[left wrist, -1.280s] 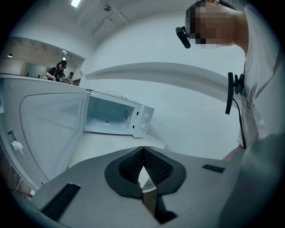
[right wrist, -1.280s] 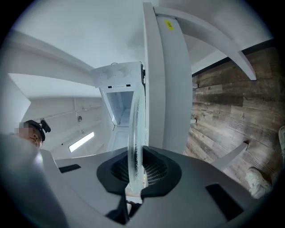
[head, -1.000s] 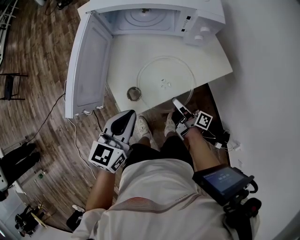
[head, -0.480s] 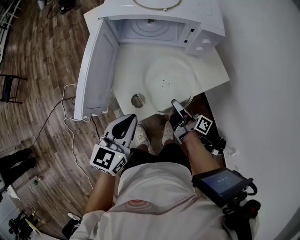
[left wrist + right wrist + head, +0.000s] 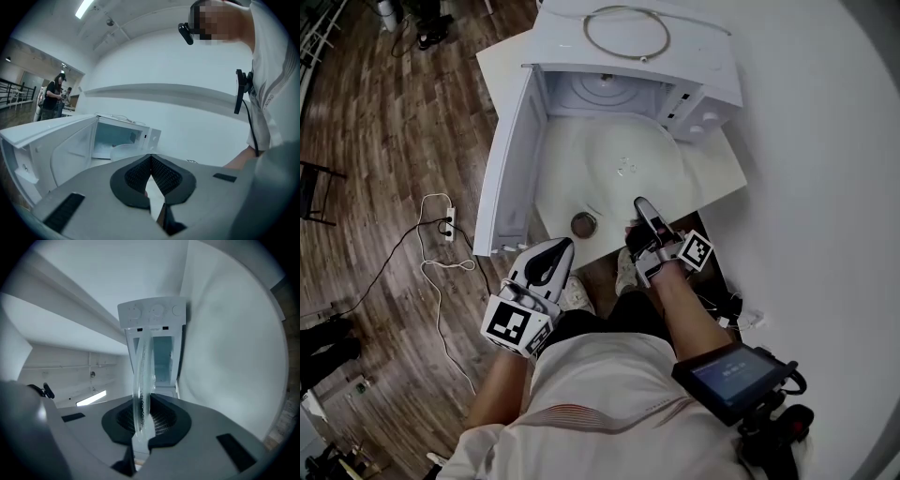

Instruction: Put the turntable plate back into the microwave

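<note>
While the right claw (image 5: 641, 208) is clamped on the edge of the glass plate (image 5: 614, 159), holding it over the table (image 5: 717, 178) before the open microwave (image 5: 708, 56), the left claw (image 5: 555, 253) is closed and empty.

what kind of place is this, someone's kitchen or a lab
Likely a lab or studio space, not a kitchen: the microwave sits on a white table by a wall, a power strip lies on the wood floor, and people stand in an open hall.

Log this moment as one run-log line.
right gripper: shut on glass turntable plate edge | left gripper: shut, empty | microwave: door open, plate not yet inside
</note>
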The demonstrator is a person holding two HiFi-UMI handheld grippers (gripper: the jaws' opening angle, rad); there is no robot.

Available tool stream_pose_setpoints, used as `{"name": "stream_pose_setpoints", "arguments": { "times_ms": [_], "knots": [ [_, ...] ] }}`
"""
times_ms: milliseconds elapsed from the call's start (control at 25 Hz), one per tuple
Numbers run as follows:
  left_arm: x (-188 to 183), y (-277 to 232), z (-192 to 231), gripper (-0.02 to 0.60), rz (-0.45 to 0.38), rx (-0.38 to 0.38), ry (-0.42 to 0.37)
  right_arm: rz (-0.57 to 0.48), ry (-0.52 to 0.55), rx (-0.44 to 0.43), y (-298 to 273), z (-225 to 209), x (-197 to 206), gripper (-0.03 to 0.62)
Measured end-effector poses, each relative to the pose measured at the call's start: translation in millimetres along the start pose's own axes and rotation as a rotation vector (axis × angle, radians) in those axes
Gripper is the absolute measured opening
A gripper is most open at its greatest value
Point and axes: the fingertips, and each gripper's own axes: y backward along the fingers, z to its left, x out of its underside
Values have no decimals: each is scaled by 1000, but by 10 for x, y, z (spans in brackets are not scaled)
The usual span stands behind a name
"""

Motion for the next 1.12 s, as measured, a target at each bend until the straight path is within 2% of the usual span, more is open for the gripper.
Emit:
{"name": "stream_pose_setpoints", "arguments": {
  "times_ms": [240,400,560,800,1000,1120],
  "knots": [
    [-67,118,-22,11,-27,-24,12,4,-17,-4,-228,93,50,28],
    [-87,-156,114,10,-20,-71,20,23,-26,12,-548,-116,-221,28],
    [-122,-289,198,11,-12,-118,27,58,-39,32,-850,-280,-312,28],
    [-165,-340,170,9,-6,-129,39,54,-47,52,-1222,-351,-410,28],
    [-84,-423,328,11,7,-157,48,54,-52,63,-1590,-555,-542,28],
    [-120,-392,348,11,5,-170,50,54,-44,64,-1710,-538,-587,28]
  ]
}}
